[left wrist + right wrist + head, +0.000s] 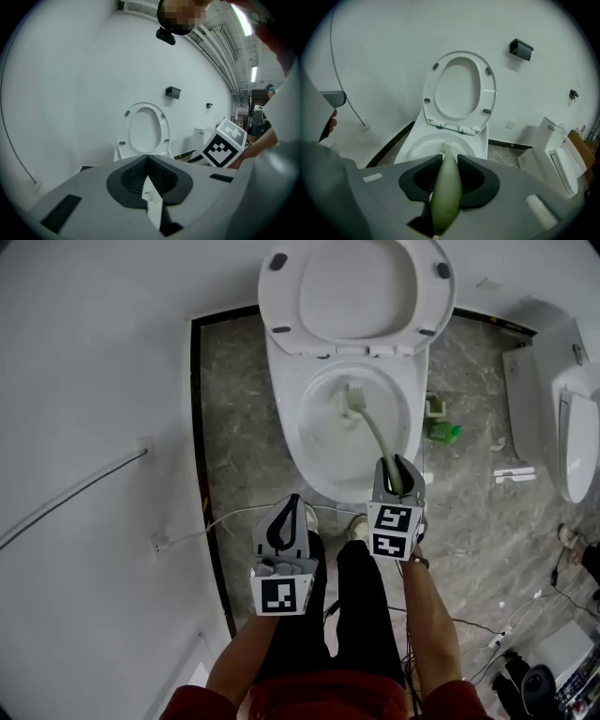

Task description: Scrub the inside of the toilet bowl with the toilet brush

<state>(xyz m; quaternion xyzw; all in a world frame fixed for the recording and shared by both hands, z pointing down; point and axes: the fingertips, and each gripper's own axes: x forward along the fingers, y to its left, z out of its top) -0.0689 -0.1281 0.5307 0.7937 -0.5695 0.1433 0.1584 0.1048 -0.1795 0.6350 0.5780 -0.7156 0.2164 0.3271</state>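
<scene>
The right gripper (398, 468) hangs over the near rim of the toilet bowl (292, 432), its jaws pinching the pale green handle of the toilet brush (375, 432). The handle slants away from it down into the bowl, and the white bristle head lies low inside, toward the back. In the right gripper view the handle (446, 187) fills the gap between the jaws of the right gripper (449, 161), with the bristles showing just past them above the bowl (419, 147).

The left gripper (291, 510) is in front of the bowl and to its left. Its jaws are pressed together on nothing (148, 161).

The seat (281, 287) stands raised behind the bowl. Right of the bowl a small green thing (442, 431), perhaps a bottle, lies on the floor.
</scene>
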